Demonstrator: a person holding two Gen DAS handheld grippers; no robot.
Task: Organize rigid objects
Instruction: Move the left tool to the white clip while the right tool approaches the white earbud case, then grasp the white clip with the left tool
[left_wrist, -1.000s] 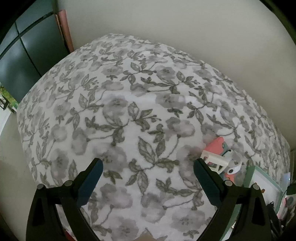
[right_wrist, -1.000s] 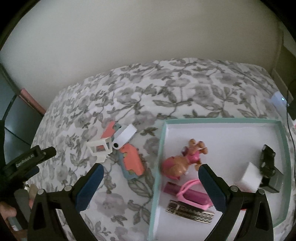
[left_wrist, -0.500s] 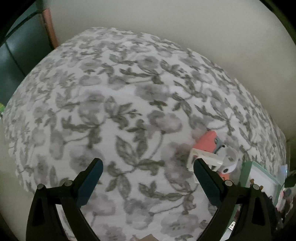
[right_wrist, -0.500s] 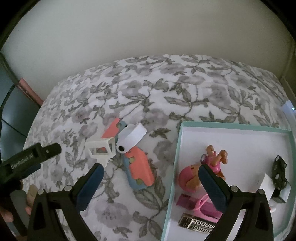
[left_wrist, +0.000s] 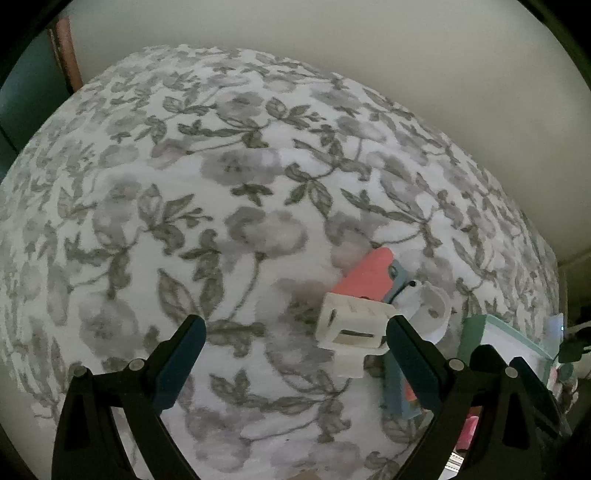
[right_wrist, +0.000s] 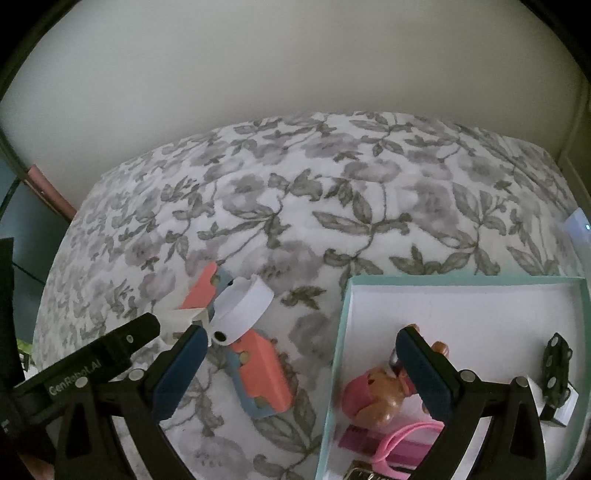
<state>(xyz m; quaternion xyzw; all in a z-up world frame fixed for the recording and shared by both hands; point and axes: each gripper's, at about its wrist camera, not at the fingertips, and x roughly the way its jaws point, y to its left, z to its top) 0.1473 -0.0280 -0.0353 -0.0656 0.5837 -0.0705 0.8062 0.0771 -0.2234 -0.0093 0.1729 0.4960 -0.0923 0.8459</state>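
Observation:
Loose on the floral bedspread lie a white plastic bracket (left_wrist: 351, 325) (right_wrist: 177, 317), a white curved band (left_wrist: 432, 306) (right_wrist: 243, 310) and two coral-and-blue blocks, one behind the bracket (left_wrist: 369, 277) (right_wrist: 201, 288) and one nearer (right_wrist: 262, 373). My left gripper (left_wrist: 295, 354) is open, its right finger just beside the bracket, nothing between the fingers. My right gripper (right_wrist: 303, 365) is open above the nearer coral block and the left wall of the teal box (right_wrist: 343, 332). The left gripper's finger (right_wrist: 110, 350) shows at lower left in the right wrist view.
Inside the teal box are a pink doll toy (right_wrist: 373, 395), pink items (right_wrist: 369, 439), a black object (right_wrist: 556, 365) and a white cube (right_wrist: 565, 406). A pale wall stands behind the bed. A dark cabinet (left_wrist: 22, 92) is at far left.
My left gripper has come closer to the white bracket, which now sits by its right finger. My right gripper has shifted left and nearer, so the box has moved right in its view.

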